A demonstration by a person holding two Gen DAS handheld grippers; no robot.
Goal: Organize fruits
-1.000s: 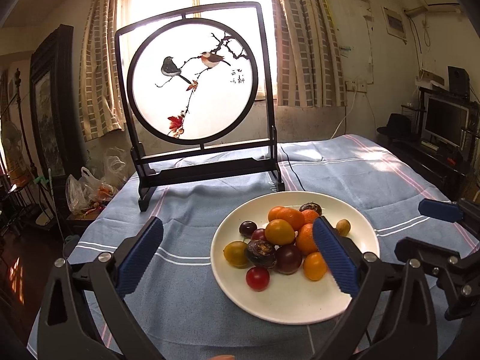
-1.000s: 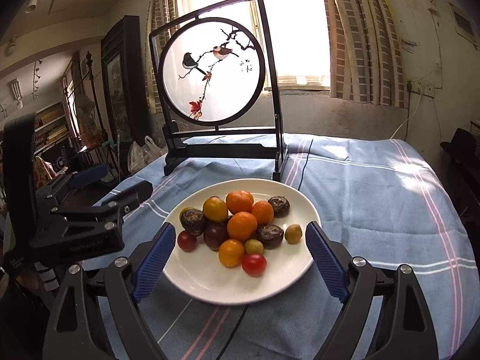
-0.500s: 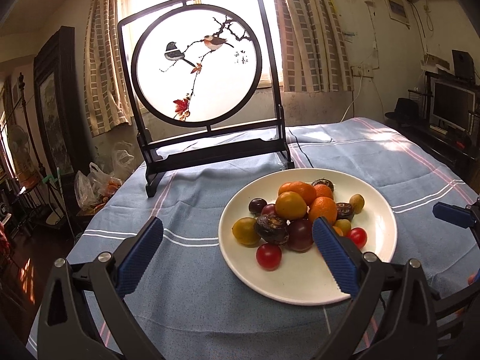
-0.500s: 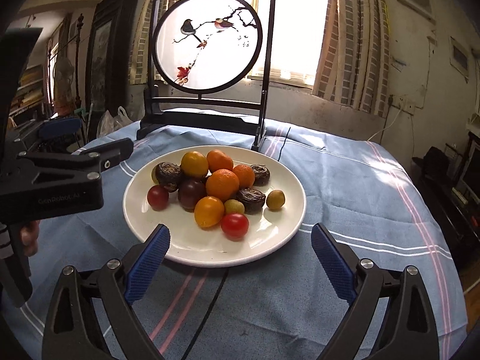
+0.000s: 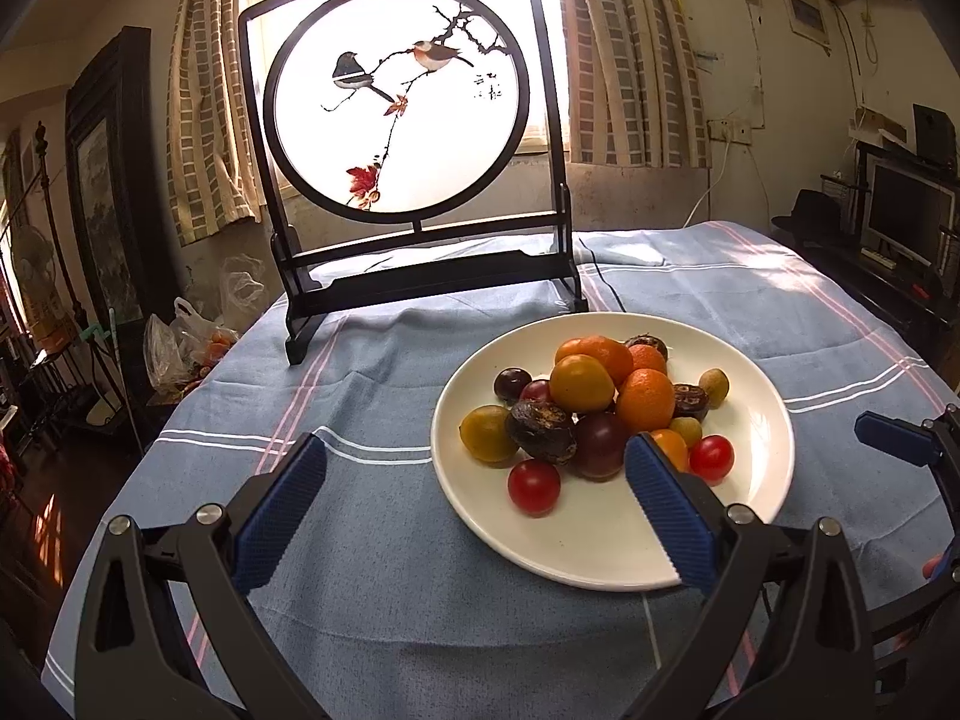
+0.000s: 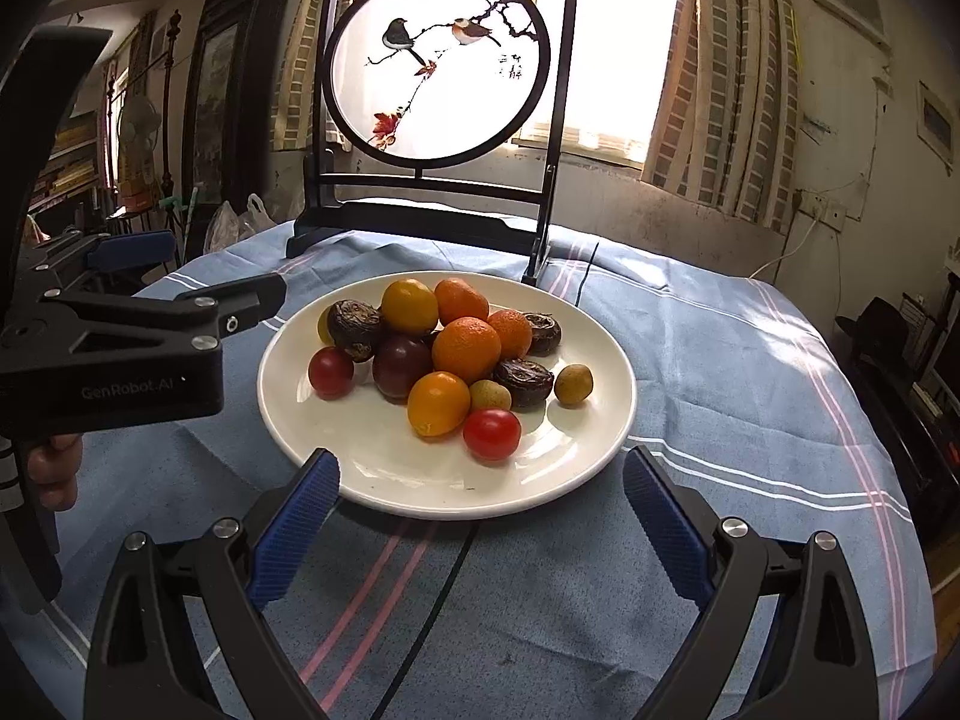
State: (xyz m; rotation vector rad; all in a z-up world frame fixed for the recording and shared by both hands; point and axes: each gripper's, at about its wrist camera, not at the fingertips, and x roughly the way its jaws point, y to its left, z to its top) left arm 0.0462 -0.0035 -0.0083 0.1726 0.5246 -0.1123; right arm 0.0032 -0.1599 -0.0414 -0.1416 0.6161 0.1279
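Fruits (image 6: 456,360): mixed small rounds heaped on white plate (image 6: 606,420), atop blue tablecloth (image 6: 720,372); left gripper (image 5: 474,492) and right gripper (image 6: 480,516) both spread wide, empty, near plate's rim; risk: nudging the heap sends cherry tomato (image 6: 491,433) rolling off.

A lived-in home room: checked curtains (image 5: 204,120) at a sunlit window, a bird-painted screen (image 5: 399,102) on the cloth-covered surface (image 5: 372,588), a computer monitor (image 5: 909,213), and framed pictures along the walls.

white plate (image 6: 594,450); blue tablecloth (image 6: 720,372) striped white and pink; red tomato (image 6: 491,434).
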